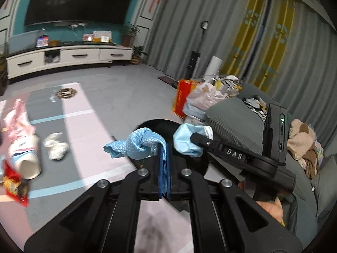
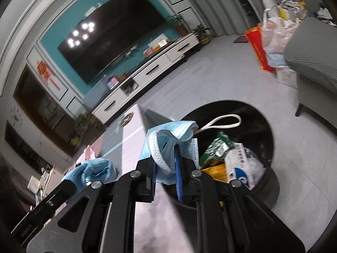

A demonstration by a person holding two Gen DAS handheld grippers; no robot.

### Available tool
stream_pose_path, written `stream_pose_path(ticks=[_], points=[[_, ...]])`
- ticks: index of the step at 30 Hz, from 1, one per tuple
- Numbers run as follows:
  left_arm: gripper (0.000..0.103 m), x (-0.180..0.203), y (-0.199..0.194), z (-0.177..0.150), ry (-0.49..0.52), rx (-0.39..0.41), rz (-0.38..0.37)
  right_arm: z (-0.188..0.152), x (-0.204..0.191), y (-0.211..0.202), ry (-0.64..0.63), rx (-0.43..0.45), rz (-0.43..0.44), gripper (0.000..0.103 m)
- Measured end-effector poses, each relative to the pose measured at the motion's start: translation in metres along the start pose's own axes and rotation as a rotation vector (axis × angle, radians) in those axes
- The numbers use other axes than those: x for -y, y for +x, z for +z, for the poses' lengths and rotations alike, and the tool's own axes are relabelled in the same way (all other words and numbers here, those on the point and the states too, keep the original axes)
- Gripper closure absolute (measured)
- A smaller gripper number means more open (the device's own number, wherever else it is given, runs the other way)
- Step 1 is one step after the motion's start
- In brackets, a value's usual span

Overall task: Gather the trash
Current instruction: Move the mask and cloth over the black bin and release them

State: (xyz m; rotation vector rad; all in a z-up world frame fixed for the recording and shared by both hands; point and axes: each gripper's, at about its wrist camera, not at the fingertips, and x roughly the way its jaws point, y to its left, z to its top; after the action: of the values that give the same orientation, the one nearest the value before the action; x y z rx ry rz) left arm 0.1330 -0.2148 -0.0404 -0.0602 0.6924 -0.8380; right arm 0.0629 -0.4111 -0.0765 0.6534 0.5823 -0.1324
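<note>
My left gripper (image 1: 163,150) is shut on a crumpled light blue cloth (image 1: 137,143), which hangs over the table's edge. That cloth (image 2: 92,169) shows again low left in the right wrist view. My right gripper (image 2: 165,162) is shut on a blue face mask (image 2: 168,137) with a white ear loop, held at the near rim of a black round trash bin (image 2: 267,126) on the floor. The mask (image 1: 189,141) and the right gripper (image 1: 197,140) also appear beside my left fingers. The bin holds several wrappers and packets (image 2: 231,158).
On the pink and grey table (image 1: 80,126) lie a tipped paper cup (image 1: 25,158), a white crumpled tissue (image 1: 55,149), a pink wrapper (image 1: 18,118) and a red wrapper (image 1: 14,187). A grey sofa (image 1: 238,116), plastic bags (image 1: 202,99) and a red box (image 1: 182,99) stand right. A hand (image 1: 271,208) holds the right gripper.
</note>
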Motion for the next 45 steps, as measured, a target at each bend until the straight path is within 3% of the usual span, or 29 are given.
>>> stream_pose_path(ticks=[10, 16, 19, 20, 21, 23, 28, 31, 33, 36, 45], points=[[0.099, 0.014, 0.085, 0.001, -0.024, -0.138, -0.036, 0.010, 0.038, 0.004, 0.082, -0.033, -0.119, 0.087], [0.099, 0.011, 0.111, -0.004, -0.056, -0.186, -0.033, 0.009, 0.057, 0.012, 0.120, -0.086, -0.163, 0.085], [0.086, 0.009, 0.115, -0.006, -0.064, -0.188, -0.026, 0.008, 0.062, 0.014, 0.129, -0.102, -0.180, 0.078], [0.079, 0.008, 0.115, -0.007, -0.067, -0.186, -0.027, 0.008, 0.062, 0.014, 0.131, -0.106, -0.185, 0.071], [0.074, 0.008, 0.114, -0.006, -0.069, -0.183, -0.029, 0.008, 0.063, 0.015, 0.135, -0.111, -0.191, 0.061], [0.070, 0.008, 0.110, -0.007, -0.069, -0.175, -0.027, 0.008, 0.063, 0.014, 0.144, -0.110, -0.200, 0.056], [0.058, 0.002, 0.095, -0.009, -0.075, -0.156, -0.021, 0.008, 0.063, 0.013, 0.158, -0.099, -0.199, 0.054], [0.041, -0.004, 0.081, -0.012, -0.089, -0.136, -0.007, 0.008, 0.060, 0.016, 0.158, -0.102, -0.188, 0.054], [0.024, -0.010, 0.066, -0.017, -0.096, -0.118, 0.024, 0.008, 0.055, 0.018, 0.150, -0.105, -0.173, 0.054], [0.014, -0.018, 0.045, -0.027, -0.097, -0.104, 0.074, 0.005, 0.043, 0.021, 0.121, -0.112, -0.145, 0.054], [0.011, -0.078, -0.025, -0.065, -0.125, -0.074, 0.263, -0.015, -0.015, 0.042, -0.036, -0.176, -0.057, 0.045]])
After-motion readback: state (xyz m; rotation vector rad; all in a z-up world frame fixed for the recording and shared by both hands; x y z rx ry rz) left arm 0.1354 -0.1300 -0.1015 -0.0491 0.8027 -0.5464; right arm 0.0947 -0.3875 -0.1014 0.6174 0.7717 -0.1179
